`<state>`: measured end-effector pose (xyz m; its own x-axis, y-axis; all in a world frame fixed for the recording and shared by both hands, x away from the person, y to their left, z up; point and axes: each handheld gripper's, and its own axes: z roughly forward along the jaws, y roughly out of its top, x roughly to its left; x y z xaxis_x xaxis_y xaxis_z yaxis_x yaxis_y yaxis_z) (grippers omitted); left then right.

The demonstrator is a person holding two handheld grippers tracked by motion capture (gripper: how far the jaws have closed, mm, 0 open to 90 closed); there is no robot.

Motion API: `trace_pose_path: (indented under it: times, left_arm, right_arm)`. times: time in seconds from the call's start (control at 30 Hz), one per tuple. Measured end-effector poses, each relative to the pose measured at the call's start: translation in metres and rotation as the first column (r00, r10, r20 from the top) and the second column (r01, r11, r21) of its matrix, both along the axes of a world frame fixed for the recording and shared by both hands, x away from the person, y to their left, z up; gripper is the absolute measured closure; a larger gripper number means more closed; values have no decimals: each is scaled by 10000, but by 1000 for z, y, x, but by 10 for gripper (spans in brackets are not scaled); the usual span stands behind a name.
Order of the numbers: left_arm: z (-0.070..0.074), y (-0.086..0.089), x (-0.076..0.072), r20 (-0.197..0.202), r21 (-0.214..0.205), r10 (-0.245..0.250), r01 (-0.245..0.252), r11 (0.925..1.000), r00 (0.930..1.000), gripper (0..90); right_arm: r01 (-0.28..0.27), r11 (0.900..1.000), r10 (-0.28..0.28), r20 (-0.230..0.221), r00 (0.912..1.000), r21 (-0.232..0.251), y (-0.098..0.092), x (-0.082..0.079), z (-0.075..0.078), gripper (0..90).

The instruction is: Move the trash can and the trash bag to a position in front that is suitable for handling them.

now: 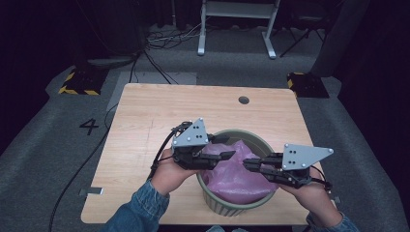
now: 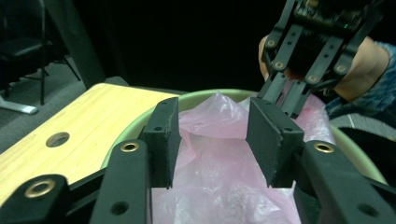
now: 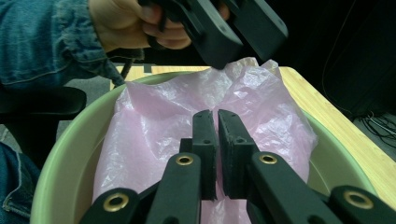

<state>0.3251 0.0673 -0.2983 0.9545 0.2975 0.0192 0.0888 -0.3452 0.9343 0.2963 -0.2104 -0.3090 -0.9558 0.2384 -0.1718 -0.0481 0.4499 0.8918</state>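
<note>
Over the bowl's interior, the right gripper (image 1: 247,164) reaches in from about four o'clock with its jaws drawn almost together; its own view shows only a narrow slit between the pads, and whether a fold of film is pinched in that slit cannot be told. The left gripper (image 1: 231,155) enters from about nine o'clock with its jaws standing apart, no film pressed between the pads, which hang just above the bag.

Task object: a thin pink plastic bag (image 1: 238,175), crumpled and puffed up inside a pale green bowl (image 1: 227,209) that sits on the wooden table (image 1: 145,125) toward its five o'clock corner. The film rises highest toward the twelve o'clock side of the bowl, where it peaks near the left gripper (image 3: 219,32) as seen from the right gripper view.

Likely faults, as judged from this arrangement:
- Slip: the film is slick and slack, so a nearly closed pair of pads may hold only a wisp and lose it under any pull.
- Tear: opposed pulls from the two grippers could stretch or rip the thin plastic.
- Bowl shift: the bowl sits close to the table's near edge, and an upward or sideways tug on a snagged bag could drag or tip it.
- Collision: the two tips lie near one another over the bowl's centre and could knock together.
</note>
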Motion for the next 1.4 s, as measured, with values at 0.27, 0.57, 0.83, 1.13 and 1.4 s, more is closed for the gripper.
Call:
trace_pose_path:
  times: [0.27,0.57,0.83,1.13,1.4]
  left_arm:
    - [-4,-1,4,-466,-413,-1059,1040,9937,9933,898]
    - [-4,5,9,-341,-797,-318,290,9964,9989,676]
    - [-6,-6,15,-874,-803,-1291,1222,9892,9878,507]
    - [-7,-3,1,34,-679,-1185,1185,9906,9929,899]
    - [-8,-6,-14,-1,-491,-1590,1588,9861,9873,898]
  right_arm:
    - [-116,9999,117,135,9998,-112,4,-2,0,844]
    - [144,9998,-143,64,9999,-127,3,-2,-1,846]
    - [-293,9996,293,-63,9996,-4,8,-4,-1,851]
    - [184,9998,-184,212,9996,-8,-3,-3,1,857]
    - [1197,9917,-1165,660,9910,-467,-6,-2,0,840]
